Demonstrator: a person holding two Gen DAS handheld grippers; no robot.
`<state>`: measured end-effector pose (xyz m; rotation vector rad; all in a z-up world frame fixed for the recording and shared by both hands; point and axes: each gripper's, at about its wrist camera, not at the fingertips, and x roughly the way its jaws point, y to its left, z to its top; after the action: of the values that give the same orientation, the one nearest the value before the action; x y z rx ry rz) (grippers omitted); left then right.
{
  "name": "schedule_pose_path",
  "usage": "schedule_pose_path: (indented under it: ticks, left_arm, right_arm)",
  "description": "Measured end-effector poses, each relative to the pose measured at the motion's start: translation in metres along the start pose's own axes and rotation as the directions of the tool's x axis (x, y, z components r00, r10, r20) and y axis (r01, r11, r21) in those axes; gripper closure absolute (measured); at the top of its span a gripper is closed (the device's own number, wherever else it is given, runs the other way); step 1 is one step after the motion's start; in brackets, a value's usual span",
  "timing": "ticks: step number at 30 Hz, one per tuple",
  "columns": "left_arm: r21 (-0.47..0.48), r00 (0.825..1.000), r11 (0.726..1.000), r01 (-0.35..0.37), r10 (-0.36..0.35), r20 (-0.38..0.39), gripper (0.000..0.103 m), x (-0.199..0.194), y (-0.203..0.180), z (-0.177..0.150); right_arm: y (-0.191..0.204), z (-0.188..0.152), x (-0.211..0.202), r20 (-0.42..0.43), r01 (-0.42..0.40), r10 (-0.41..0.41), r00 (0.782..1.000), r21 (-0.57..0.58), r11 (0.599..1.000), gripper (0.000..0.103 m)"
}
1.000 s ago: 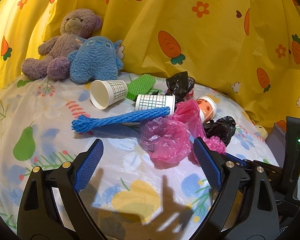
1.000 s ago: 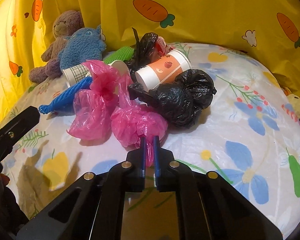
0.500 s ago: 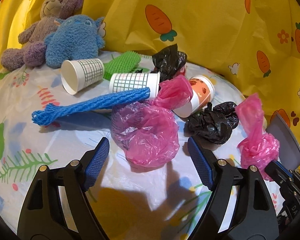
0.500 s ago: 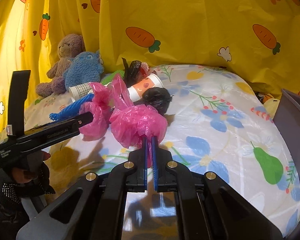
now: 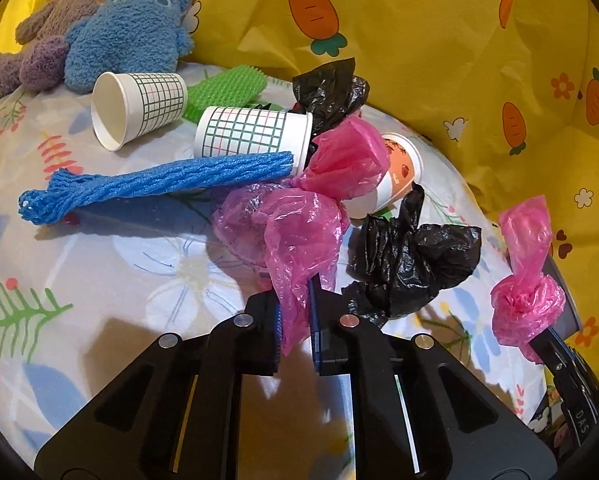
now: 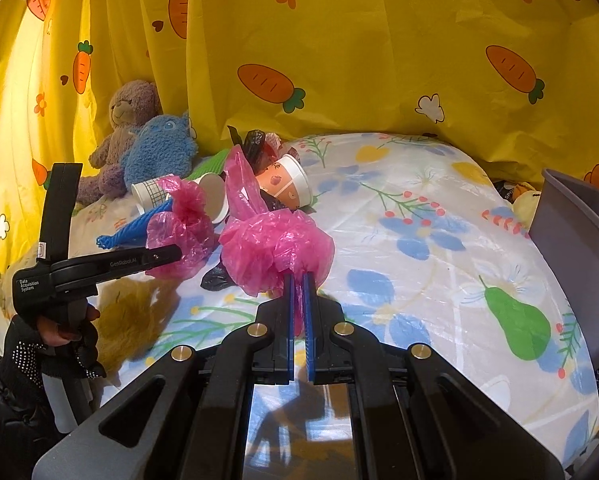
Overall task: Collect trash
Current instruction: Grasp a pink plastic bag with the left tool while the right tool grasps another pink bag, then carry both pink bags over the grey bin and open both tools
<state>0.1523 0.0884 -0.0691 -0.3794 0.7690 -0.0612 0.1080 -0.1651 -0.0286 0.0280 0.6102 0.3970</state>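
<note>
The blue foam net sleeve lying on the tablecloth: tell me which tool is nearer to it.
Left. The left tool, clamped on a pink plastic bag, sits just beside the blue foam net sleeve; the right tool holds another pink bag farther off.

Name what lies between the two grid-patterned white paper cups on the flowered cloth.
In the left wrist view, a green ribbed foam sleeve lies between the left cup and the right cup, towards the back.

left tongs (image 5: 295, 320) | just closed on pink bag (image 5: 283, 224) | right tongs (image 6: 298, 280) | lifted knotted pink bag (image 6: 277, 248)
</note>
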Motion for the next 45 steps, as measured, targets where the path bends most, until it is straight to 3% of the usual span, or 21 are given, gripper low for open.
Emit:
schedule_pose_path:
  ticks: [5, 11, 21, 27, 30, 34, 40, 42, 45]
  left_arm:
    - [0.023, 0.994, 0.995, 0.102, -0.103, 0.047, 0.094, -0.03, -0.018, -0.007]
    - [0.082, 0.982, 0.986, 0.148, -0.156, 0.102, 0.094, -0.059, -0.042, -0.008]
    - [0.178, 0.968, 0.958, 0.226, -0.241, 0.071, 0.094, -0.06, -0.092, -0.016]
    - [0.253, 0.955, 0.927, 0.277, -0.295, 0.034, 0.095, -0.055, -0.139, -0.022]
    - [0.297, 0.941, 0.899, 0.323, -0.339, 0.006, 0.094, -0.052, -0.17, -0.023]
    - [0.369, 0.918, 0.849, 0.377, -0.397, -0.025, 0.095, -0.046, -0.219, -0.023]
    - [0.416, 0.86, 0.759, 0.5, -0.491, -0.137, 0.094, -0.018, -0.293, -0.02]
    - [0.417, 0.838, 0.733, 0.538, -0.519, -0.171, 0.094, -0.007, -0.314, -0.018]
    - [0.429, 0.818, 0.703, 0.567, -0.54, -0.197, 0.094, 0.009, -0.341, -0.017]
  right_arm:
    - [-0.006, 0.002, -0.009, 0.027, 0.012, -0.012, 1.0, 0.008, 1.0, 0.098]
    - [-0.012, 0.004, -0.02, 0.053, 0.027, -0.029, 0.998, 0.026, 0.999, 0.098]
    - [-0.032, 0.005, -0.043, 0.099, 0.079, -0.085, 0.991, 0.061, 0.995, 0.098]
    - [-0.056, 0.008, -0.066, 0.139, 0.15, -0.162, 0.977, 0.092, 0.984, 0.098]
    - [-0.078, 0.012, -0.082, 0.17, 0.208, -0.227, 0.959, 0.123, 0.97, 0.098]
    - [-0.119, 0.016, -0.103, 0.185, 0.312, -0.351, 0.918, 0.209, 0.927, 0.098]
    - [-0.179, 0.019, -0.118, 0.137, 0.459, -0.517, 0.845, 0.31, 0.833, 0.098]
    - [-0.195, 0.019, -0.117, 0.116, 0.489, -0.549, 0.828, 0.332, 0.807, 0.098]
    - [-0.216, 0.016, -0.115, 0.087, 0.519, -0.58, 0.81, 0.355, 0.778, 0.098]
